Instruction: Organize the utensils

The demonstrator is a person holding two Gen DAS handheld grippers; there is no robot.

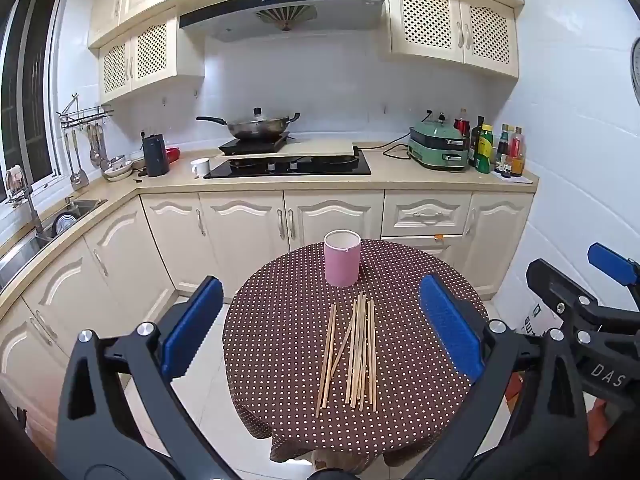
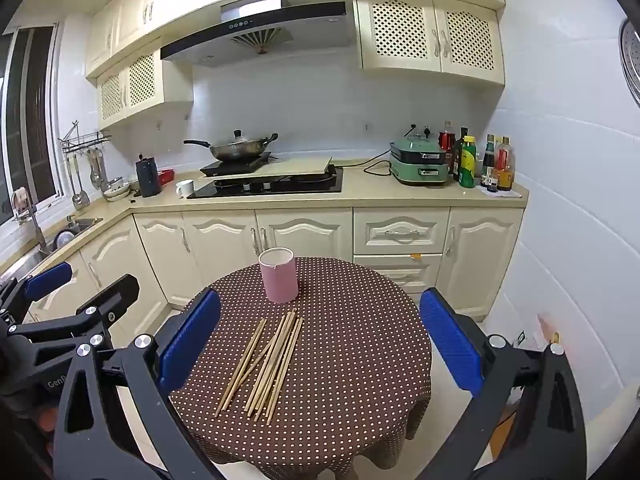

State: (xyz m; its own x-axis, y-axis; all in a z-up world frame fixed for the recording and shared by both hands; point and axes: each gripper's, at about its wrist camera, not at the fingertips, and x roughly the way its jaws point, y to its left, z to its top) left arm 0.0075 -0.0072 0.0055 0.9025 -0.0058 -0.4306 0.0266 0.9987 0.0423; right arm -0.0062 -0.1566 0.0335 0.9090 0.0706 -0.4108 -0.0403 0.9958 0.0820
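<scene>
A round table (image 1: 400, 400) carries a brown cloth with white dots. A pink cup (image 1: 342, 258) stands upright on it at 12 o'clock, near the far edge. Wooden chopsticks (image 1: 356, 354) lie loose near the centre, pointing toward 12 o'clock, just apart from the cup.

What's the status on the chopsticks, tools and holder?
Left tool and right tool open, empty. Chopsticks loose on table, none in pink holder. Nothing in the way.
</scene>
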